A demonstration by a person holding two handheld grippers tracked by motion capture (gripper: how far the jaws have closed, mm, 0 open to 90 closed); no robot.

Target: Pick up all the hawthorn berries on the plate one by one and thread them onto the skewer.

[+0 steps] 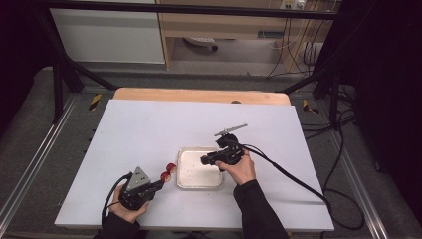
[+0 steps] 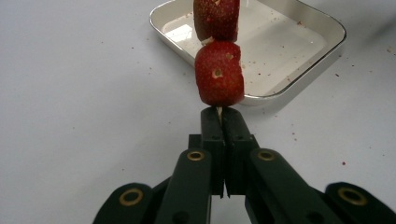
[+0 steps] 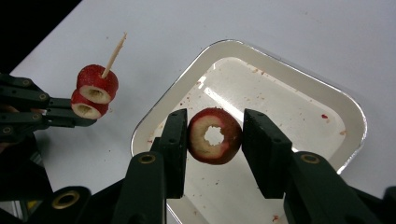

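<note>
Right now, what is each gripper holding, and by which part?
The left gripper clamps the bare lower end of a wooden skewer carrying two red fruit rings. The right gripper holds a third fruit ring by its outer sides, above the white tray.

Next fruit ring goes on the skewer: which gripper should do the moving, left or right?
Right. The right gripper already holds a cored fruit ring over the tray. The left gripper is shut on the skewer with two rings on it, so it should probably hold steady.
</note>
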